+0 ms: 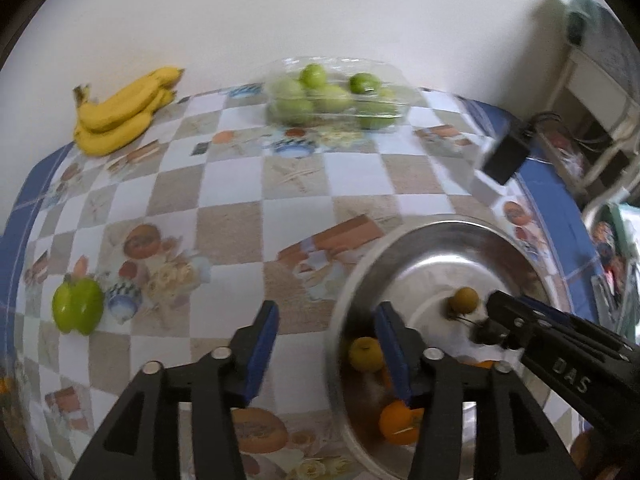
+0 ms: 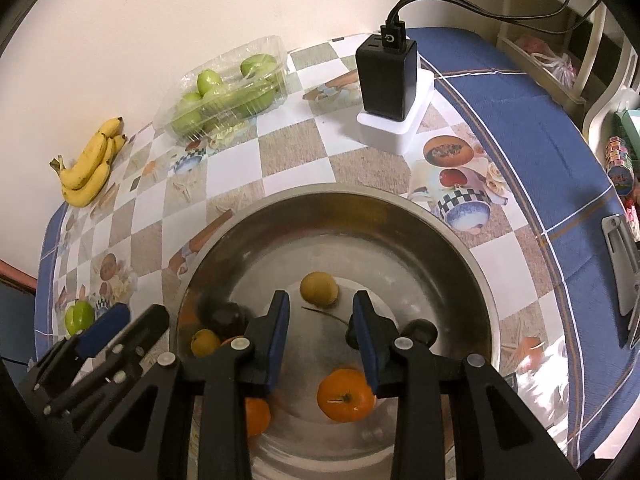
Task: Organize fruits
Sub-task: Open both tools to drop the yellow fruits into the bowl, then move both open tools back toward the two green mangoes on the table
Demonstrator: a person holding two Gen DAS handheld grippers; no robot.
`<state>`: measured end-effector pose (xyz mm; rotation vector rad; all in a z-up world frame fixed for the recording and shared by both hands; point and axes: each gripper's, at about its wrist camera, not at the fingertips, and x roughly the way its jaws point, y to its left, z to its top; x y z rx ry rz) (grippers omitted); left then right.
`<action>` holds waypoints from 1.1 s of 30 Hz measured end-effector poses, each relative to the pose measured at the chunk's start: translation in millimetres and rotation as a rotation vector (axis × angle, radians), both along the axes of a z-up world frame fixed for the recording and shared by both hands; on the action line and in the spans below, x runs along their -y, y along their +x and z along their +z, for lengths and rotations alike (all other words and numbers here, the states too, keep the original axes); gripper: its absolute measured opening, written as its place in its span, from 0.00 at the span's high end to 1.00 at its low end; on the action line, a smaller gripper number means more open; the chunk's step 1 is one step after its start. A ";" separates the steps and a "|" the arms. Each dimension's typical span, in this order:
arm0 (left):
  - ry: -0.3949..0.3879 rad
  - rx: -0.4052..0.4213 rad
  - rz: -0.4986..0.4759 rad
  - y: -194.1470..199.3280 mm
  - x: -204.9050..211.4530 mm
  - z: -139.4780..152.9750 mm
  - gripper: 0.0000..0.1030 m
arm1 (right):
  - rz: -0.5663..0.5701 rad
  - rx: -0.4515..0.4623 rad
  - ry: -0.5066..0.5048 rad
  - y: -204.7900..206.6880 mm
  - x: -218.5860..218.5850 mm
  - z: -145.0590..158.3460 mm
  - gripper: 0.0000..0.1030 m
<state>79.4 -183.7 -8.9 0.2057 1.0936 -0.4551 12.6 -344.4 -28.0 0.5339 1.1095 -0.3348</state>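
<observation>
Both tools apart and empty over a steel bowl of fruit on the checked bench.

Right tool (image 2: 320, 320) hanging inside the steel bowl (image 2: 460, 248), fingers spread, gripping nothing; just beyond the fingertips a small tan fruit (image 2: 319, 289), below them an orange (image 2: 346, 399), a second orange (image 2: 256, 416) partly hidden under the left finger, a yellow fruit (image 2: 205, 342) and a dark fruit (image 2: 226, 317) by the near-left wall. Left tool (image 1: 326, 336) at the bowl's left rim, fingers wide apart, one over the bench (image 1: 304, 184), one over the bowl. Further off: a green apple (image 1: 78, 306) alone at the left edge, bananas (image 1: 124, 112) by the wall, green apples in a clear tray (image 1: 336, 94), a black charger (image 2: 386, 76) on a white block.
</observation>
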 end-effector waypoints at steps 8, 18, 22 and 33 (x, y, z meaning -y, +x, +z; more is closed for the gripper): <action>0.111 0.000 0.119 12.4 -22.2 -13.1 0.13 | 0.020 -0.042 -0.029 1.5 -3.3 -7.8 0.32; 0.127 -0.022 0.170 19.9 -38.4 -24.5 0.00 | 0.039 -0.058 -0.049 3.9 -7.7 -12.1 0.19; 0.130 -0.005 0.162 20.5 -38.0 -22.9 0.00 | 0.043 -0.055 -0.057 4.1 -8.3 -11.5 0.19; 0.103 0.030 0.162 21.8 -43.5 -14.0 0.00 | 0.049 -0.043 -0.075 5.5 -12.0 -8.9 0.02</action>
